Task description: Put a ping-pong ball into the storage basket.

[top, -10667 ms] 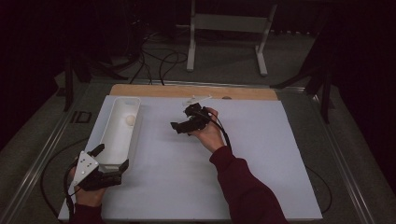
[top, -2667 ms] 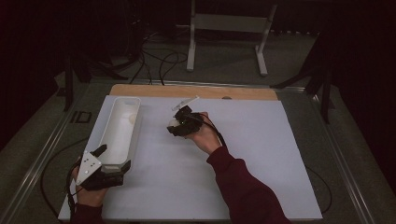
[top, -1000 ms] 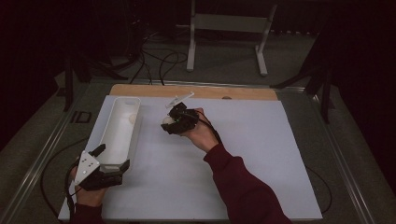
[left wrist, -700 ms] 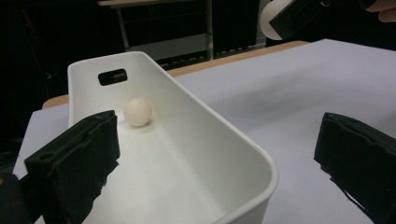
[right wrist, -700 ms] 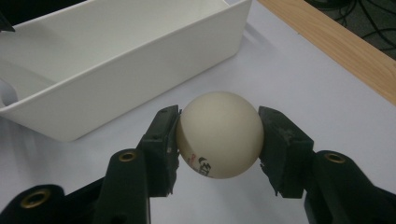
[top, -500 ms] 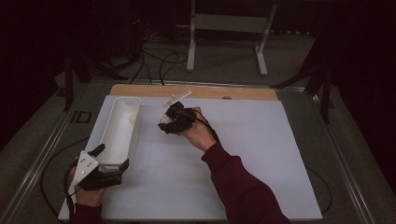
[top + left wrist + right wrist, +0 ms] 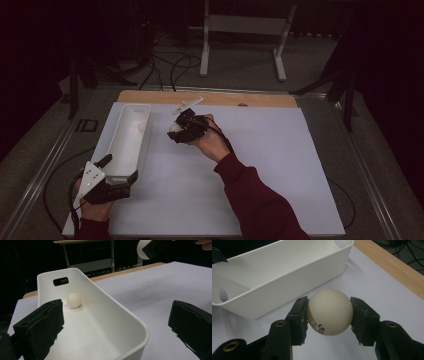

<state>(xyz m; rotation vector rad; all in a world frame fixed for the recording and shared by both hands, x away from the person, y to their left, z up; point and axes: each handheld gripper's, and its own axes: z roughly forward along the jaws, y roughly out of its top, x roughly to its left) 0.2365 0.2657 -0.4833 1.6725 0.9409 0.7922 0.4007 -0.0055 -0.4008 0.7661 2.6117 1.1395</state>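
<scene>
Right gripper view, ball [image 7: 329,312] clamped between fingers [image 7: 299,315], left gripper [image 7: 117,327] wide

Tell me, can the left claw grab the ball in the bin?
Probably yes. The left claw is open at the bin's near end, the bin has no lid, and nothing lies between it and the ball at the far end.

Cream ball [image 7: 329,312] with black print, black tongs [image 7: 329,315], white bin [image 7: 126,140], white-topped desk [image 7: 260,165] with a wood-coloured far edge, dark red sleeve [image 7: 255,200].
</scene>
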